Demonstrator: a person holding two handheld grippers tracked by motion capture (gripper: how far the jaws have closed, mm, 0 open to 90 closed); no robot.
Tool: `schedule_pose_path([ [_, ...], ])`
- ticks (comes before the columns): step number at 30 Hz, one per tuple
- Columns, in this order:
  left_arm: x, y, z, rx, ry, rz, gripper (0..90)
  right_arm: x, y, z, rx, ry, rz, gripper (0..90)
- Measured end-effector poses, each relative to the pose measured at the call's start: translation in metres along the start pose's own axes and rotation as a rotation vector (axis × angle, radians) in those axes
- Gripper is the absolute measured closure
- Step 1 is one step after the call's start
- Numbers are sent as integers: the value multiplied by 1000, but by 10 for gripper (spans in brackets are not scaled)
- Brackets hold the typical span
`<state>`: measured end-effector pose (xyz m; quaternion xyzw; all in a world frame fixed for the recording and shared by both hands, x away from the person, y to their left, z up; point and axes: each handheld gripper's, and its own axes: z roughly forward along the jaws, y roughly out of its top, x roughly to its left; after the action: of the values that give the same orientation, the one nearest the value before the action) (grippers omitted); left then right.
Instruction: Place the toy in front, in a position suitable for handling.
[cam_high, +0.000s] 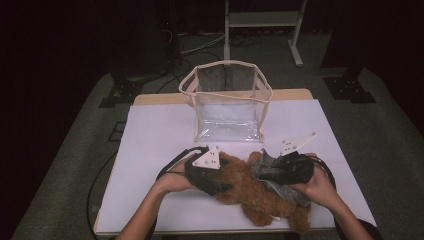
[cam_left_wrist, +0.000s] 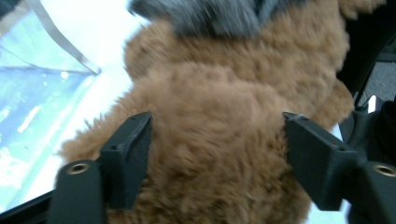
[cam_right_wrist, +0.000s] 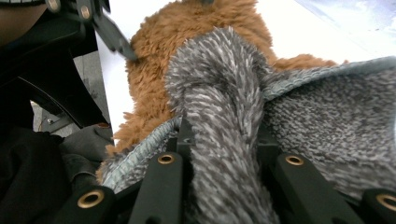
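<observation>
The brown plush toy (cam_high: 250, 192) lies slantwise along the table's near edge — left tongs (cam_left_wrist: 217, 154) apart, straddling its body, right tongs (cam_right_wrist: 224, 154) clamped on its grey knit garment (cam_right_wrist: 299, 116).

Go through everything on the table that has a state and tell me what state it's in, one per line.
Clear bag: upright, top open, empty.
Brown plush toy: lying on the table, partly dressed in the knit.
Grey knit garment: bunched, a fold pinched.
Left gripper: jaws wide, straddling the toy.
Right gripper: shut on the garment.
</observation>
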<state>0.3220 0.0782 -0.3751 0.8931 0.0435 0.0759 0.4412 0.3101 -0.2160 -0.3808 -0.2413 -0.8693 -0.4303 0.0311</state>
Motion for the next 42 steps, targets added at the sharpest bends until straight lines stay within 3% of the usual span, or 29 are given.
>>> schedule_pose_path([
  [3, 7, 2, 4, 12, 13, -18, 124, 4, -5, -4, -18, 3, -2, 716],
  [5, 6, 0, 8, 39, 4, -22, 178, 4, -5, -10, -23, 8, -4, 714],
  [9, 2, -2, 7, 63, 0, -7, 259, 4, 2, -30, -39, -32, -18, 707],
  [11, -2, -3, 5, 63, -22, -2, 282, 4, 3, -34, -40, -40, -18, 706],
  [15, -6, -3, -2, 65, -63, 28, 273, 7, -3, -20, -6, -10, -13, 708],
  [17, -5, -1, -5, 59, -55, 39, 225, 10, -8, -12, -10, 2, -8, 711],
  [20, 1, 1, -1, 36, -51, 21, 149, 14, -10, -10, -16, -6, -21, 714],
  [22, 6, 1, 4, 47, -58, -2, 87, 15, -12, -11, -17, 3, -30, 715],
  [24, 8, -1, 9, 46, -70, -20, 86, 15, -13, -13, -21, 11, -33, 715],
  [27, 7, -4, 10, 59, -105, -37, 171, 12, -13, -18, -35, 9, -25, 711],
  [30, 2, -5, 6, 72, -98, -30, 238, 10, -10, -25, -51, 0, -26, 706],
  [32, -5, -6, 1, 81, -101, -22, 243, 10, -3, -34, -61, -34, -40, 704],
  [36, -16, -10, -10, 73, -112, 10, 242, 14, -6, -27, -44, -10, -40, 706],
  [39, -15, -15, -15, 37, -115, 6, 214, 16, -13, -17, -37, 15, -43, 713],
  [42, -9, -16, -16, 17, -115, -25, 144, 20, -16, -16, -30, 7, -56, 715],
])
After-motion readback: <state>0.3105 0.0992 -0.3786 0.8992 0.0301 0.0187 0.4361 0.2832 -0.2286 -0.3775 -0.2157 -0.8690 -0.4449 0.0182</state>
